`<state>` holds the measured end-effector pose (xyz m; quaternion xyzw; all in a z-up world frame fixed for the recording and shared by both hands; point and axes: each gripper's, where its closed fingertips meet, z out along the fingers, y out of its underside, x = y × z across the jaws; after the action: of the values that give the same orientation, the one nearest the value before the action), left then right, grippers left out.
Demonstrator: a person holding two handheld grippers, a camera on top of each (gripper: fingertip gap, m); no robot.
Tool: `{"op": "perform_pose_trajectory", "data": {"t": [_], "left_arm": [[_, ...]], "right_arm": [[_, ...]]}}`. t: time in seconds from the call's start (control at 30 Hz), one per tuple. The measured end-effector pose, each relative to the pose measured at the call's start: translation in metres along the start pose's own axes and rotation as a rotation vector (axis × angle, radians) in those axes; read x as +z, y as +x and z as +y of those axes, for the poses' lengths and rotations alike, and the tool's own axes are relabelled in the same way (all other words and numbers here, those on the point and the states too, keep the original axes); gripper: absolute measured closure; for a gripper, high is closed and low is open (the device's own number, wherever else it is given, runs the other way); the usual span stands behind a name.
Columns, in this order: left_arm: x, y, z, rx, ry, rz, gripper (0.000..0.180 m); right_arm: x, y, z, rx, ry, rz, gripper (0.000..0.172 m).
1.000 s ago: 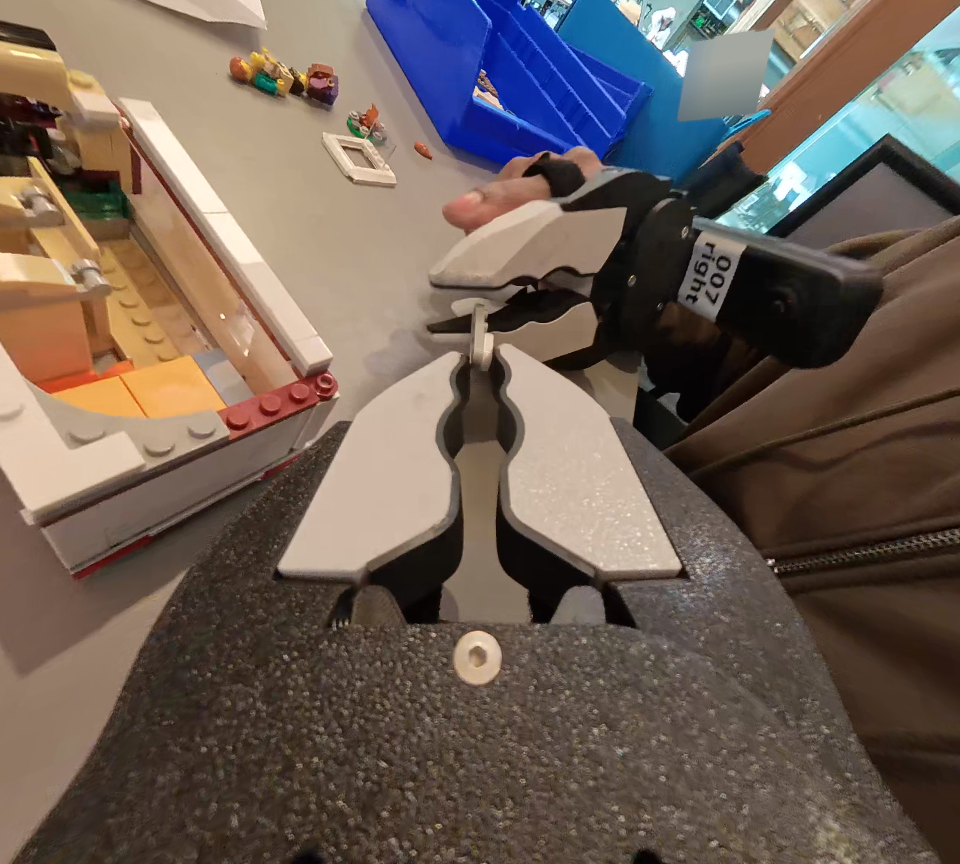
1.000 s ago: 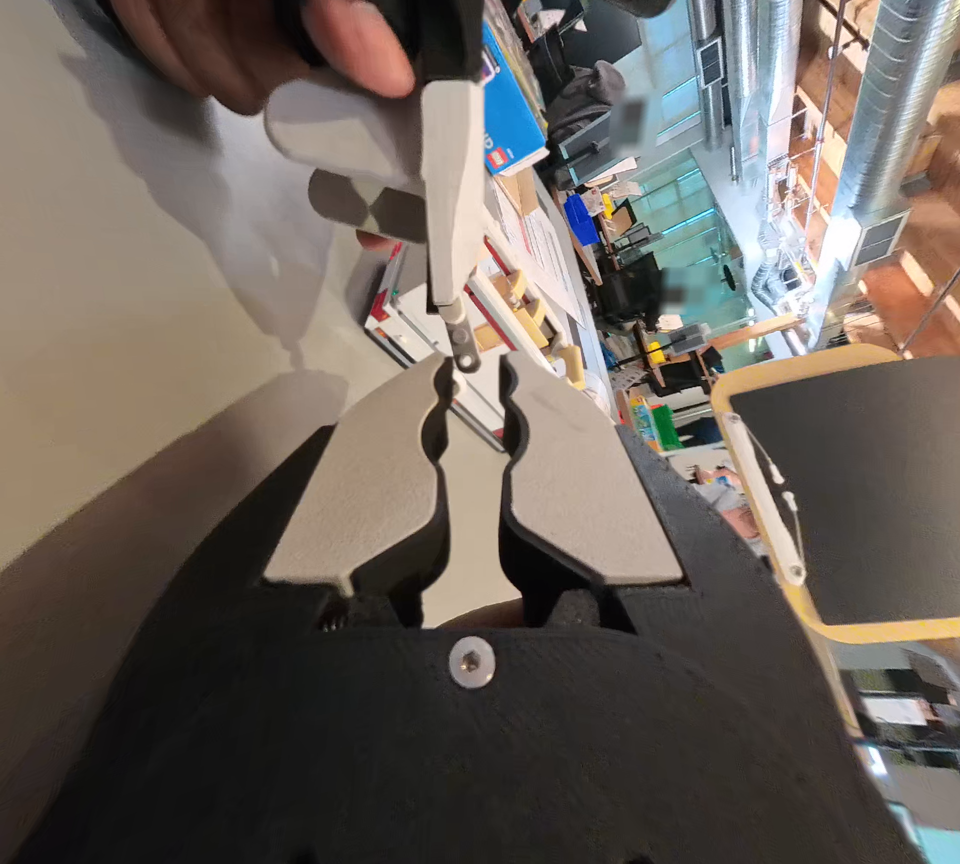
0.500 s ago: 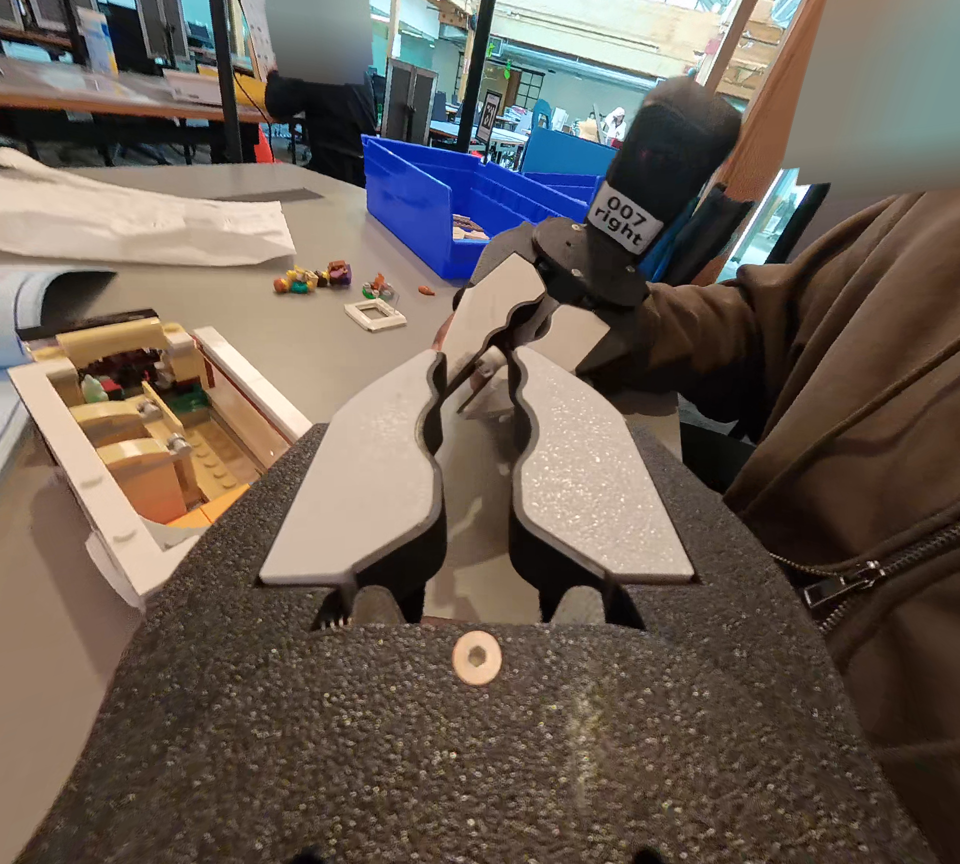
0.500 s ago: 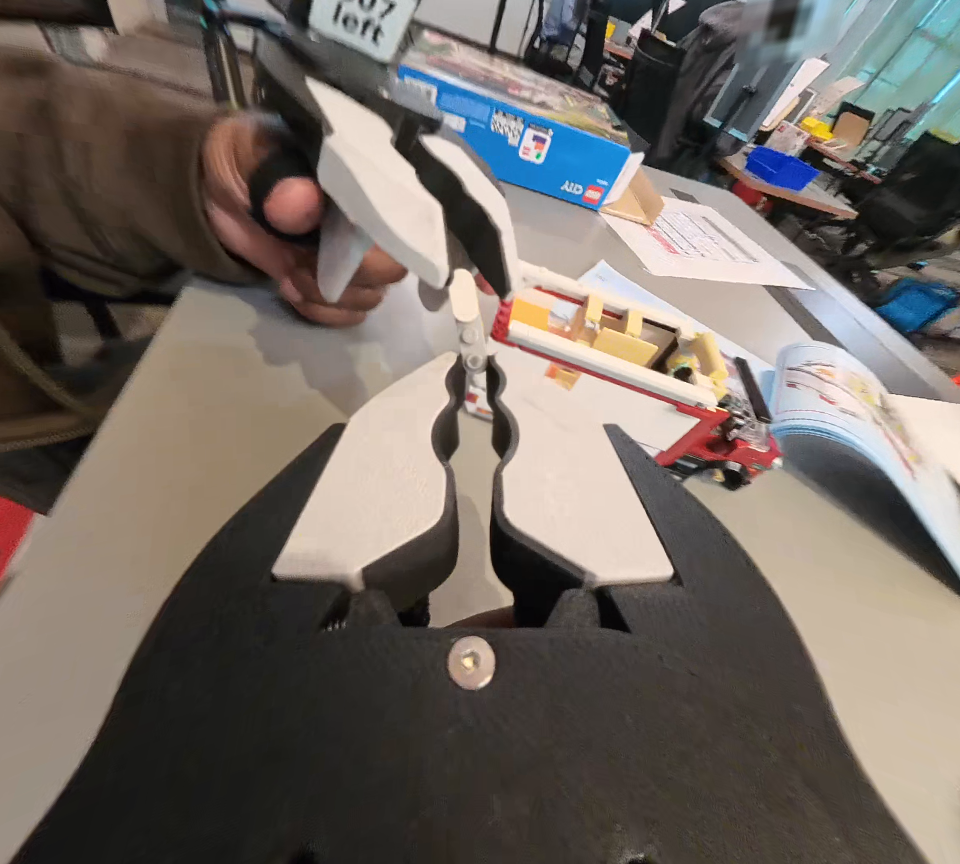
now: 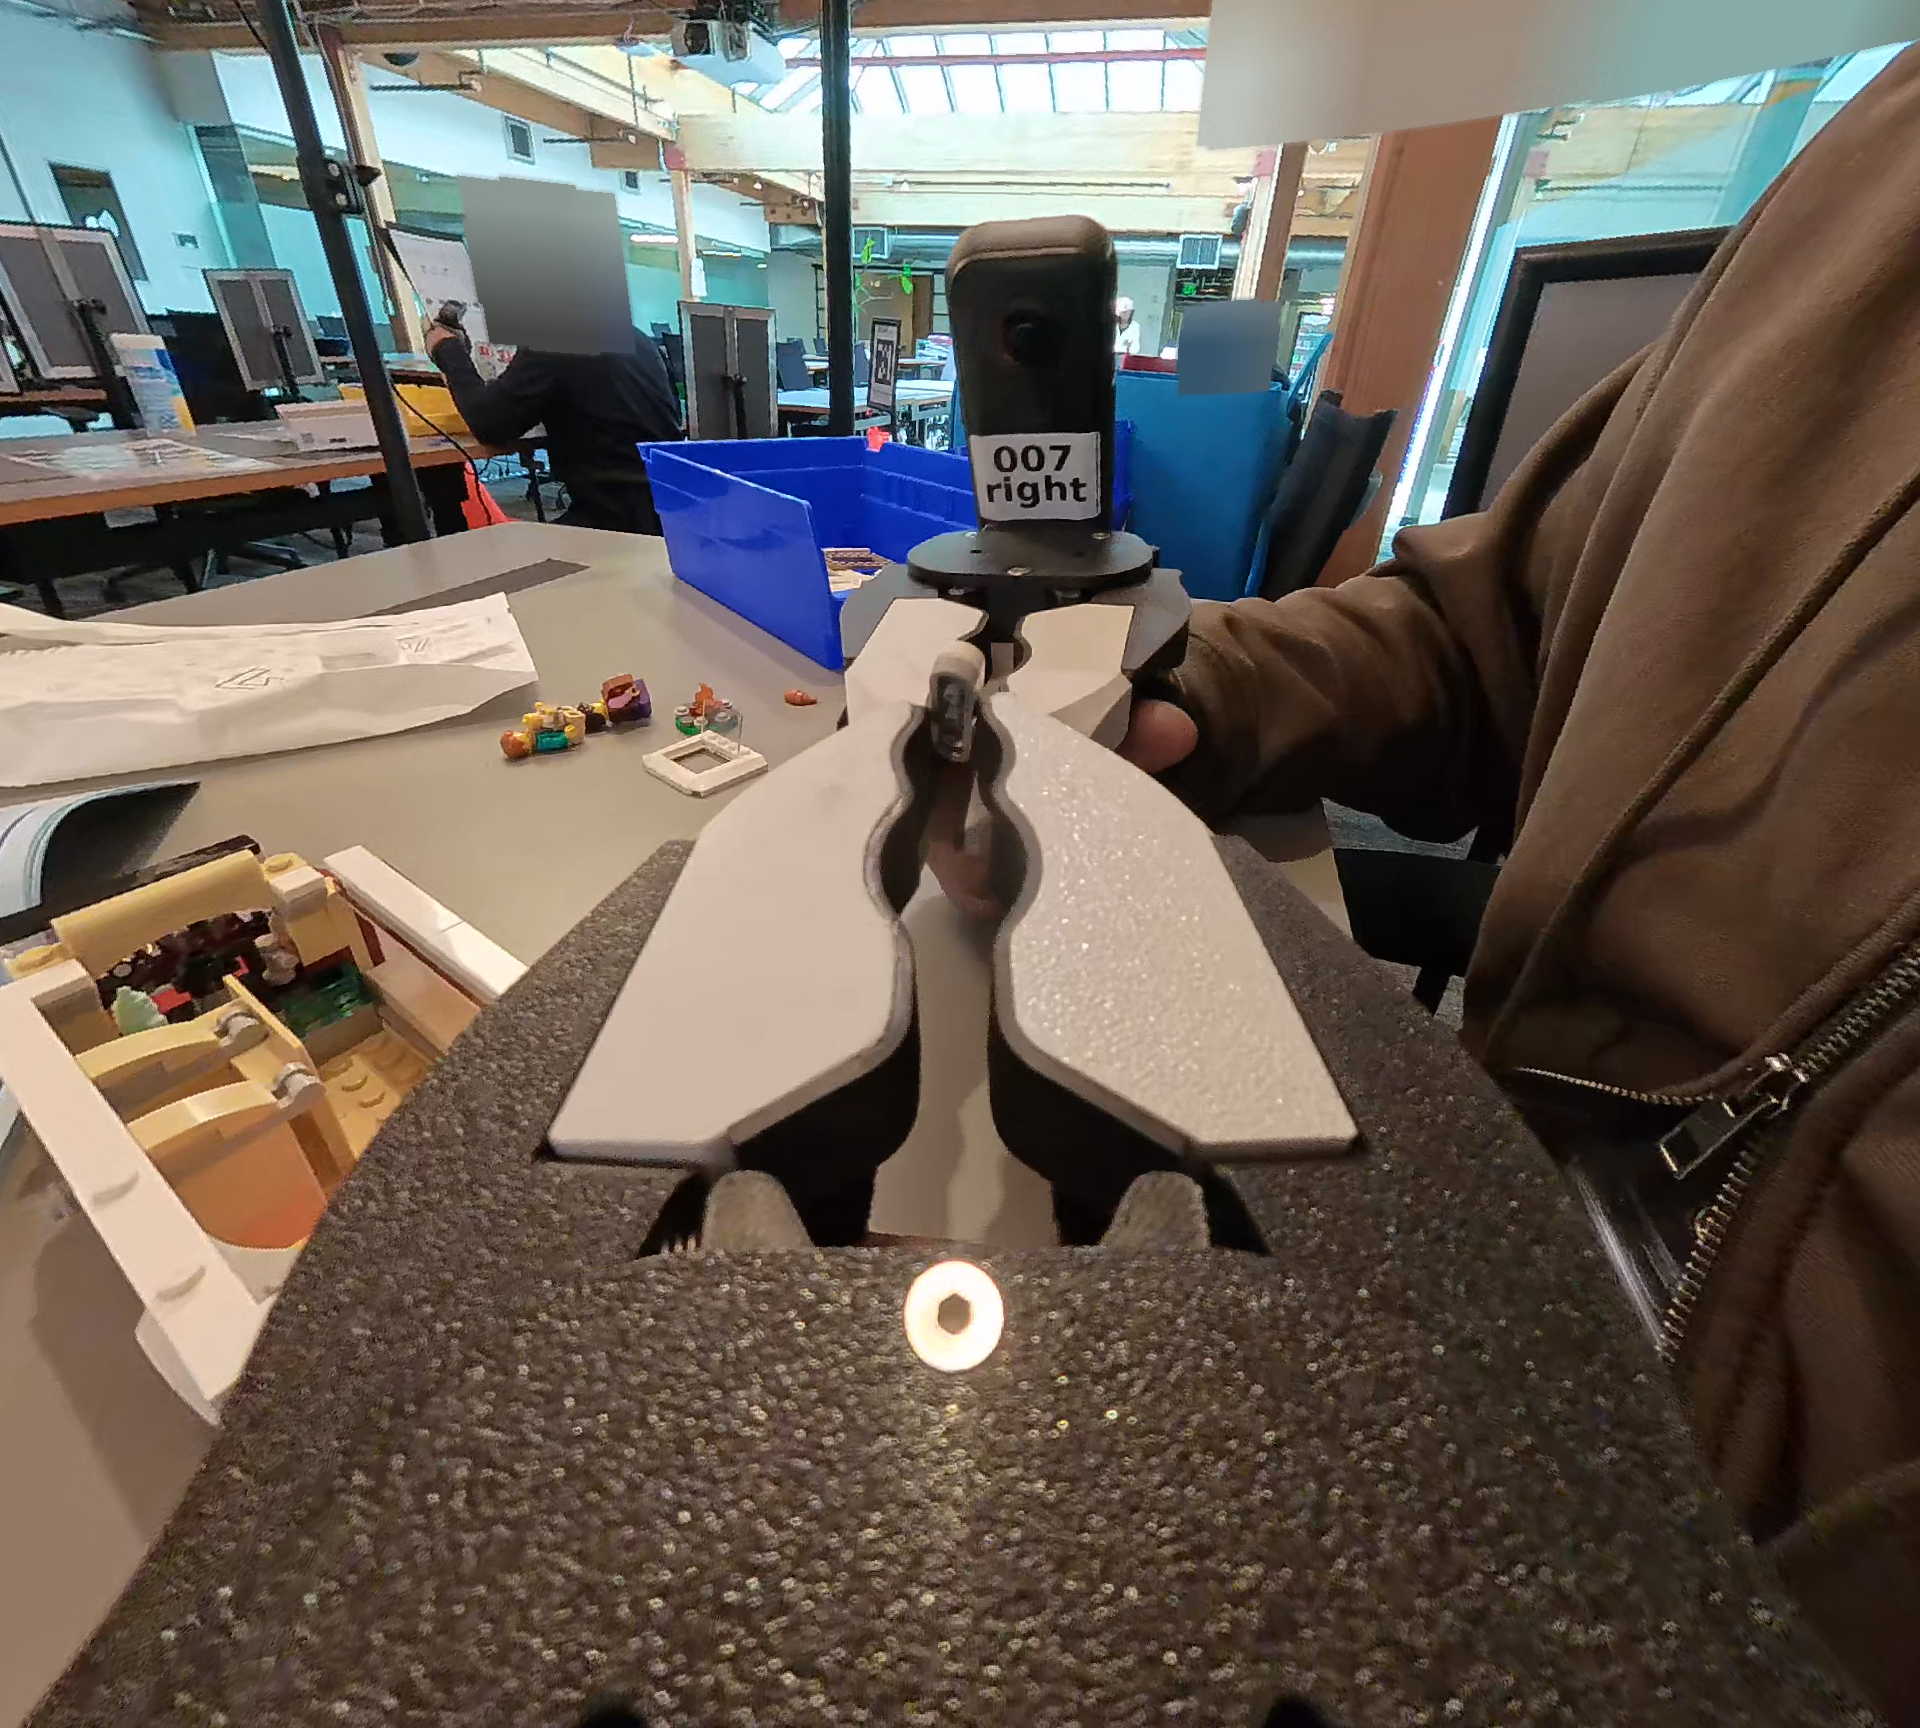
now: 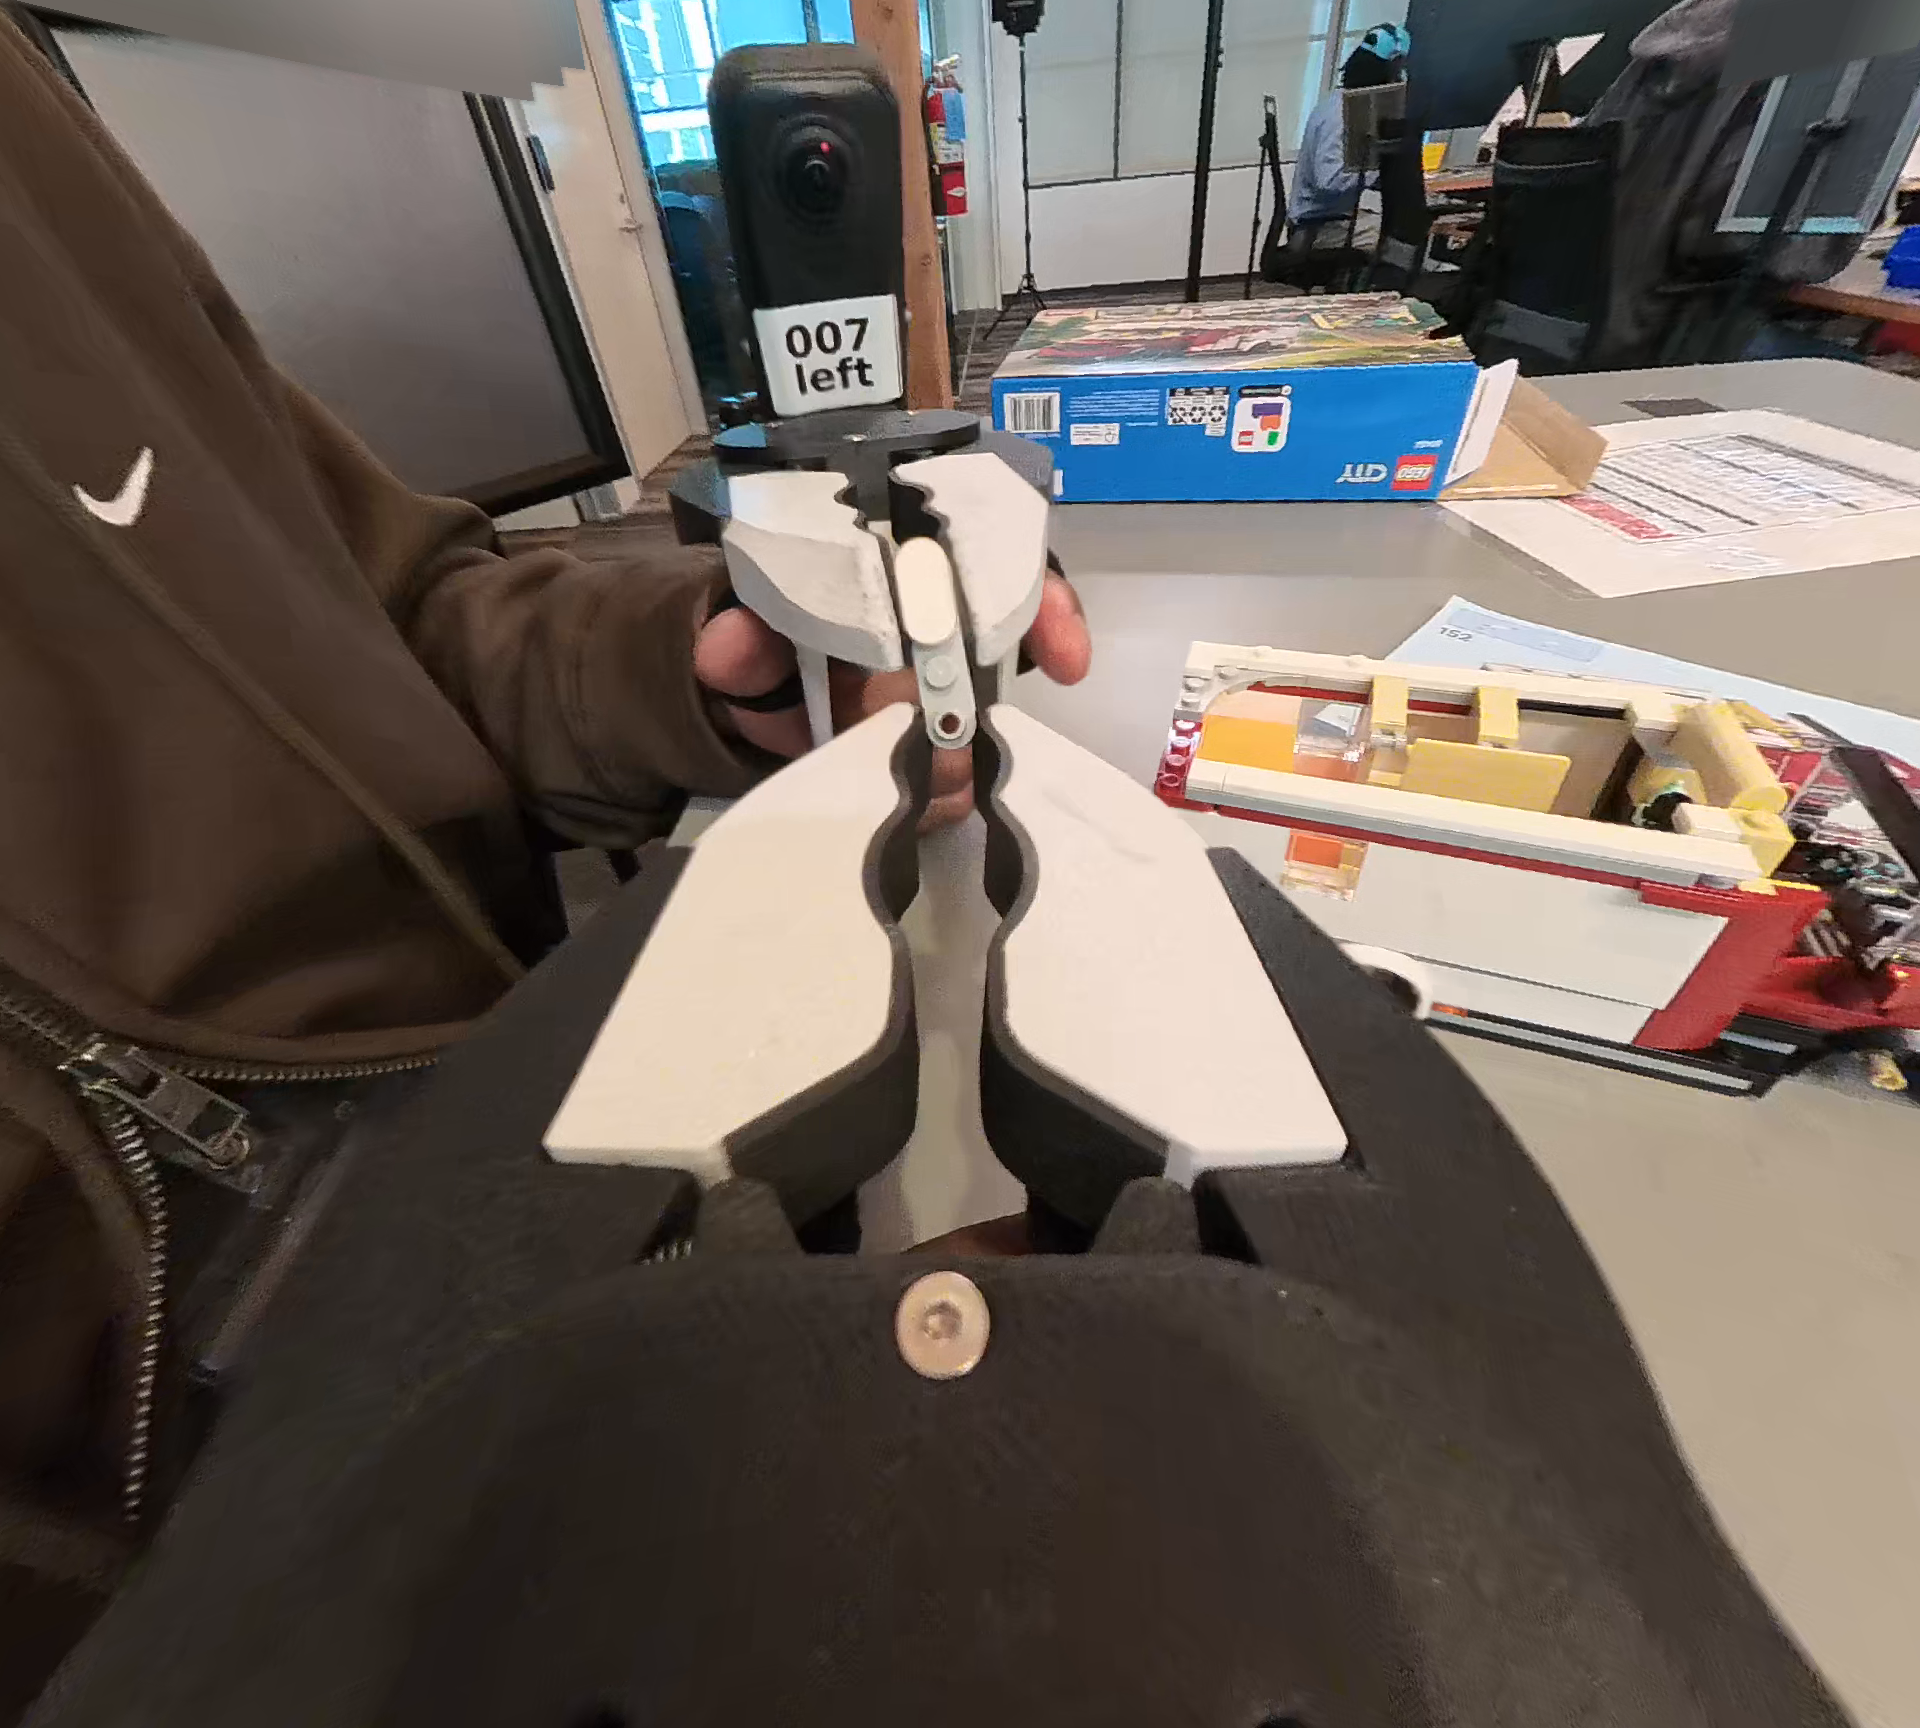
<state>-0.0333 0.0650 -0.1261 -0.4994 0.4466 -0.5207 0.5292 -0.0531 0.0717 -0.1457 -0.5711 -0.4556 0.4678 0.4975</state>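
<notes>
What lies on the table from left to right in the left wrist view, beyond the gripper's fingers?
White paper sheets → small colourful brick figures → white window-frame piece → blue bin → right gripper.

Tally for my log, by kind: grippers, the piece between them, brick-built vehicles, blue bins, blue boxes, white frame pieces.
Grippers: 2 (left gripper, right gripper)
Small grey-and-white piece: 1
Brick-built vehicle: 1
Blue bin: 1
Blue box: 1
White frame piece: 1
Total: 7

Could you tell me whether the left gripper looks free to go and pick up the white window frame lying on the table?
Probably not yet: the left gripper is shut on the small grey piece; the path to the white window frame looks open.
</notes>
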Motion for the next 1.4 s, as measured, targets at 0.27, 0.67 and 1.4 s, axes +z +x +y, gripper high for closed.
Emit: {"op": "perform_pose_trajectory", "data": {"t": [0.27, 0.67, 1.4], "left_arm": [[0.002, 0.005, -0.001, 0.021, 0.013, 0.005, 0.173], [0.005, 0.013, 0.004, 0.040, -0.026, 0.029, 0.172], [0.053, -0.012, 0.006, -0.035, -0.113, -0.141, 0.173]], "right_arm": [[0.003, -0.006, 0.001, 0.012, -0.007, -0.027, 0.164], [0.004, -0.017, 0.002, 0.067, -0.008, -0.096, 0.165], [-0.059, 0.044, -0.006, 0.049, 0.079, 0.231, 0.150]]}}
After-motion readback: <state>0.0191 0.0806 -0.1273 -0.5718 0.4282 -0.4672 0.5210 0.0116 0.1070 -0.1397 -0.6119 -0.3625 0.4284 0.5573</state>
